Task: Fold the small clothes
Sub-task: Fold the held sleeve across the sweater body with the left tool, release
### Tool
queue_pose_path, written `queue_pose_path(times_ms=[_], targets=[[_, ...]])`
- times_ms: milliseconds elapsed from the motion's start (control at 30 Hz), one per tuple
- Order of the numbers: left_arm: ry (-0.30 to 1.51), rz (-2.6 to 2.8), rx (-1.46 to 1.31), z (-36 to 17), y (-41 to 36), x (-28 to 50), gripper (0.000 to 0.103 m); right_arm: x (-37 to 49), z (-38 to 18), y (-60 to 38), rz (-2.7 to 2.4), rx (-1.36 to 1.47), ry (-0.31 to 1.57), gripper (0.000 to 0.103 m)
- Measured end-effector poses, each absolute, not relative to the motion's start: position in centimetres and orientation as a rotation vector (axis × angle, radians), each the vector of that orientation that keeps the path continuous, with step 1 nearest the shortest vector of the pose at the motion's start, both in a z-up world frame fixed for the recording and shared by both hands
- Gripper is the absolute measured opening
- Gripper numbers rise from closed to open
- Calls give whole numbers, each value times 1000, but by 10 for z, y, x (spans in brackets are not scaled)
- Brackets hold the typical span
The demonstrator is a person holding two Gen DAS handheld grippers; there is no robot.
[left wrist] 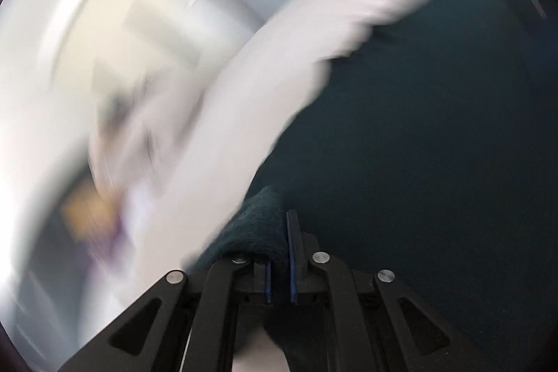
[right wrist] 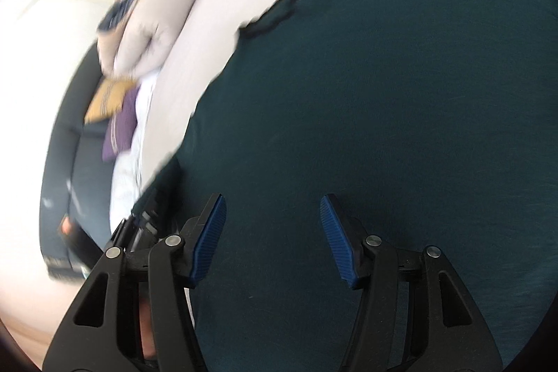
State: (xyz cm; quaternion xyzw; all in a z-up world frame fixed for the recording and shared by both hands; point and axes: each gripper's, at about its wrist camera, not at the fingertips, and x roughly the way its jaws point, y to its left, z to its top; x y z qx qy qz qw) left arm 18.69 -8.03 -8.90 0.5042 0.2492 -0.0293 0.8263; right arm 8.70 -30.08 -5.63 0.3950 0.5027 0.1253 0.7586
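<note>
Matt dark teal knit cloth garment (right wrist: 383, 110); smooth white cloth bed sheet (right wrist: 195, 58) beneath; ribbed blue rubbery pads on matt black plastic fingers (right wrist: 340, 239).

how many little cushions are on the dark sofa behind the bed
2: a yellow cushion and a purple cushion just below it in the right wrist view, side by side on the sofa. Blur may hide others.
</note>
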Motion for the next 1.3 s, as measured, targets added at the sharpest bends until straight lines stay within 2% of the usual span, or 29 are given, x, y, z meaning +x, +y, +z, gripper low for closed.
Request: queue_pose_path(times_ms=[33, 100, 367, 433, 667, 800, 1000, 1300], targets=[[494, -102, 1166, -103, -96, 175, 7, 86, -57, -310, 254, 878, 1078, 55], [518, -153, 1175, -117, -108, 165, 7, 85, -55, -329, 213, 902, 1051, 55], [498, -153, 1260, -123, -115, 161, 6, 107, -55, -326, 214, 824, 1079, 55], [519, -151, 1252, -129, -115, 158, 2, 108, -54, -319, 259, 775, 1088, 56], [527, -99, 1260, -137, -119, 155, 2, 165, 14, -206, 419, 280, 1132, 56], [539, -44, 1268, -141, -123, 155, 2, 191, 39, -112, 506, -12, 1227, 58], [566, -14, 1258, -139, -126, 156, 2, 216, 27, 0, 454, -267, 1392, 59], [580, -1, 1237, -139, -125, 161, 2, 257, -28, 56, 256, -429, 1513, 60]])
